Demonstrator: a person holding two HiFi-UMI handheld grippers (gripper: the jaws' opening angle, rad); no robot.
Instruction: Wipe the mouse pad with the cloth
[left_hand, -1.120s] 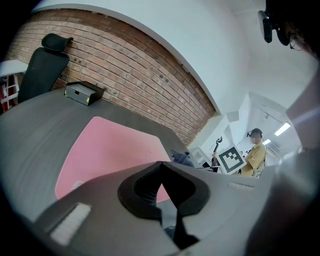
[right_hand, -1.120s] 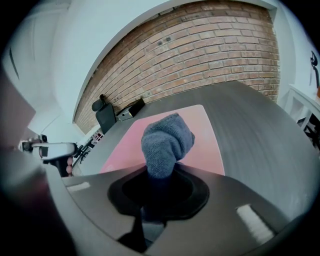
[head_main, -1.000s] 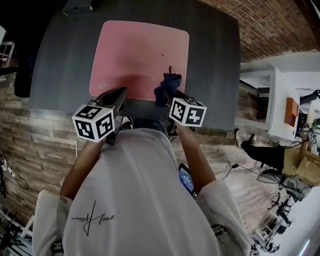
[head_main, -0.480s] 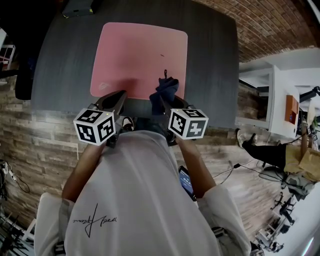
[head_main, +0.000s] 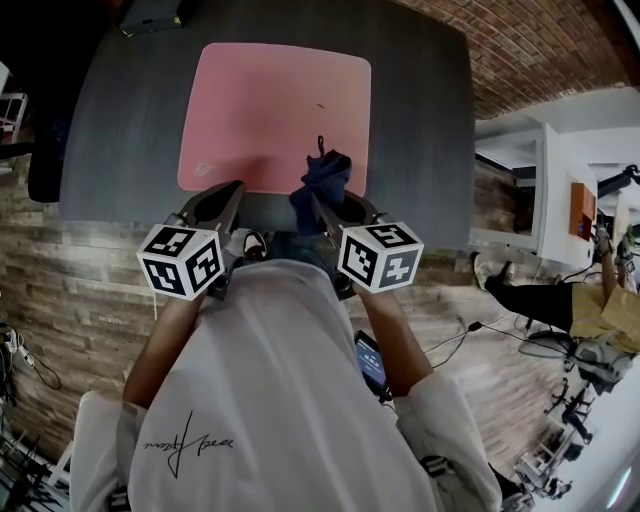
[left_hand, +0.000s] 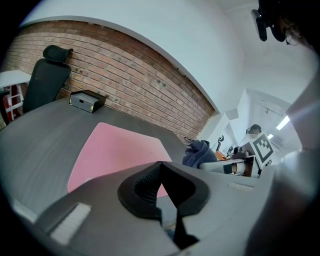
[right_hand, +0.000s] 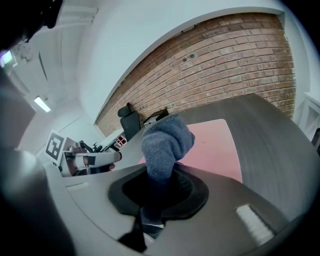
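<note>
Lower left of centre in the head view: left gripper (head_main: 222, 196), parked at the near edge of the grey table (head_main: 420, 120), just below the lower left corner of the pink mouse pad (head_main: 270, 110). In its own view, left gripper (left_hand: 160, 172) with jaws pressed together, nothing between them.

Middle of the frame: mouse pad flat on the table, a little wider across the frame than it is deep, bare but for a tiny dark speck toward its right side.

Just right of centre: right gripper (head_main: 340, 205), clamped on the dark blue cloth (head_main: 322, 180), bunched and sticking up out of the jaws. Cloth over the pad's lower right corner. Nearly all of the pad therefore up-frame and to the left of the cloth; judged the natural sweep, away from the body and leftward along the pad's wider span. Nearer the work, and the only one carrying the cloth: the right.

Head view alone: whole outline of the pad and the cloth's place on it, though not whether touching or just above. Left gripper view alone: black box (left_hand: 87, 100) and chair (left_hand: 47, 75) at upper left, cloth (left_hand: 200, 152) side-on. Right gripper view alone: right gripper (right_hand: 160, 185) closed tight on the cloth (right_hand: 166, 142), pad (right_hand: 215, 145) behind it.
</note>
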